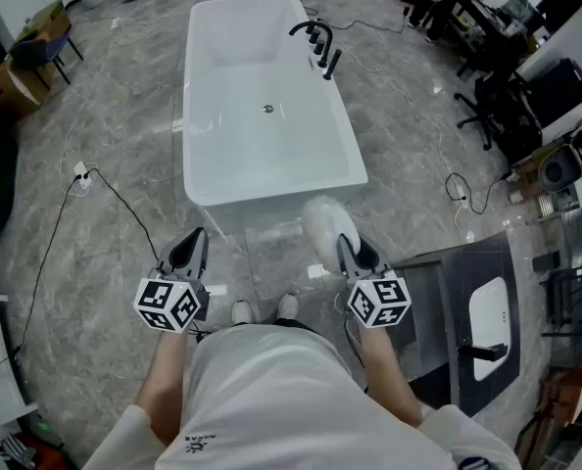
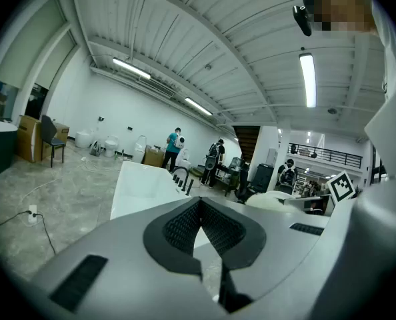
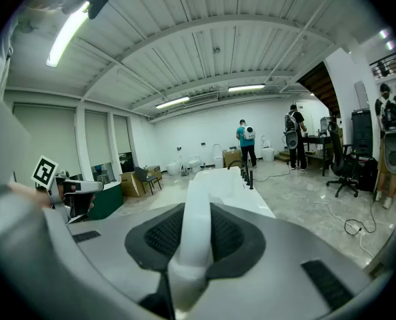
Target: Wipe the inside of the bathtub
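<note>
Right tongs (image 1: 346, 246) clamped on white handle of what looks like a fluffy wiper (image 1: 320, 221), left tongs (image 1: 195, 238) together, empty, both near bathtub (image 1: 262, 160).

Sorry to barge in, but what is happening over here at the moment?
A person stands on the floor at the near end of a white bathtub, with a gripper in each hand. The right gripper is clamped on the handle of a white wiping tool, held short of the tub. The left gripper is shut and empty. Wiping has not begun.
</note>
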